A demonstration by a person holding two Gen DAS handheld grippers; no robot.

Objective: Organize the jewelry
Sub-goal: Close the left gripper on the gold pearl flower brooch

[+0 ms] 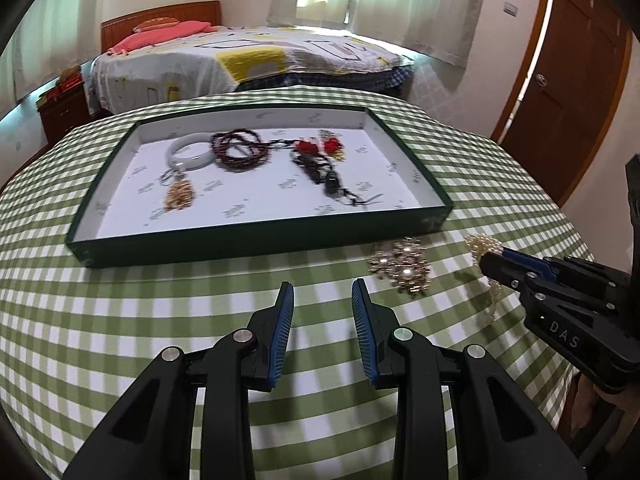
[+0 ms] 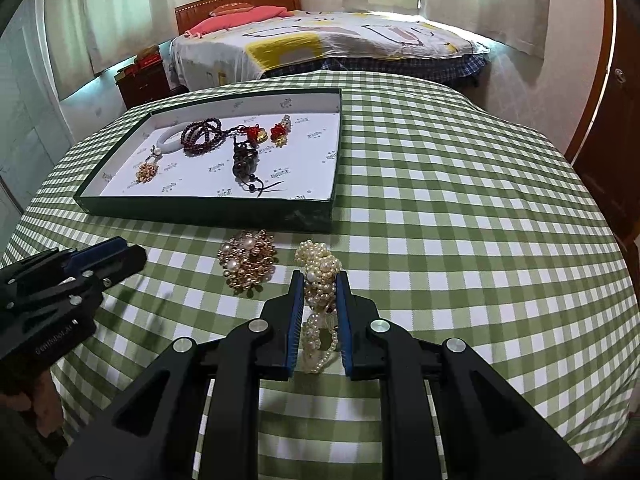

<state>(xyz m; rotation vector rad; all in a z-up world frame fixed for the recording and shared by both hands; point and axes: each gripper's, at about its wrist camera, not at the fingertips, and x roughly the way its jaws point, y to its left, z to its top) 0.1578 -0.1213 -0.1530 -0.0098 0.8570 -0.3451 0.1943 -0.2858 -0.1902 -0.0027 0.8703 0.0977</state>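
A cream pearl bracelet (image 2: 320,264) lies on the green checked tablecloth, and my right gripper (image 2: 319,280) is shut on it; from the left wrist view the right gripper (image 1: 486,262) pinches the pearl bracelet (image 1: 476,246) at the far right. A gold and pearl brooch (image 2: 248,264) rests just left of it, in front of the green tray (image 2: 200,212). My left gripper (image 1: 323,285) hovers open over bare cloth, left of the brooch (image 1: 402,266), with nothing between its fingers. The tray (image 1: 260,236) holds a white bangle (image 1: 188,154), dark red beads (image 1: 240,150), red ornaments and a dark corded pendant.
The table's cloth drops off at the right and near edges. Behind the table stands a bed (image 1: 248,56) with a patterned cover. A brown wooden door (image 1: 568,80) is at the right, and a dark nightstand (image 1: 64,108) at the far left.
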